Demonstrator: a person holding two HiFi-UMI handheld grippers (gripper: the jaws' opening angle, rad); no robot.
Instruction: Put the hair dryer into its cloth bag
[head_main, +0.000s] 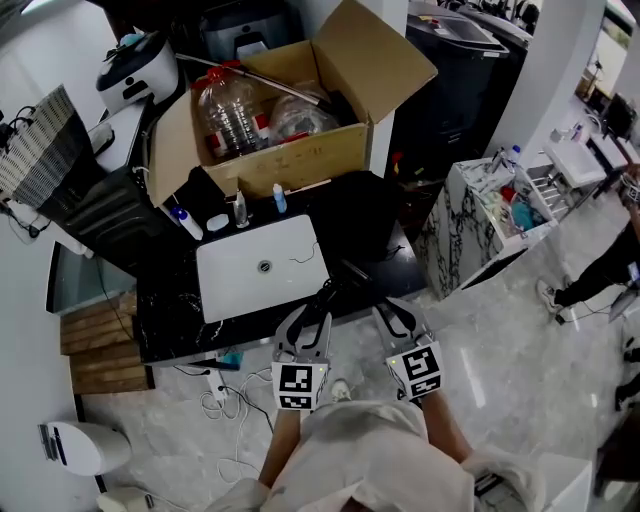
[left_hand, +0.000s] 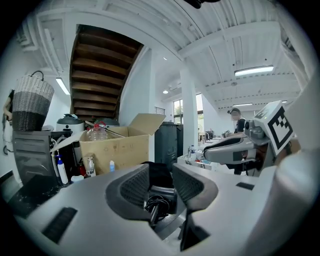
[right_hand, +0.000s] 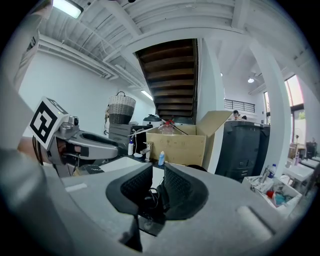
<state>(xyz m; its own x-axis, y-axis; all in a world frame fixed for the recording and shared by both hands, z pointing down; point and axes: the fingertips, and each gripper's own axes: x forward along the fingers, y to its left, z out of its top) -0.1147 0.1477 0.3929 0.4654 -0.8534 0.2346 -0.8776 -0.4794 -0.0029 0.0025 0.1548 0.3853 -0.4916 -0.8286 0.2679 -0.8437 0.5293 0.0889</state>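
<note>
Left claw (left_hand: 161, 187) and right claw (right_hand: 158, 187), both nearly closed, seem to pinch the black cloth bag (left_hand: 159, 172) at lower centre, likely spreading its mouth.

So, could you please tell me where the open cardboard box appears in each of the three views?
Head view: the cardboard box is at top centre, flaps open, with clear plastic bottles inside.
Left gripper view: left of centre, at mid height.
Right gripper view: just right of centre, at mid height.
Shared landmark: the small blue bottle standing just in front of the box.
</note>
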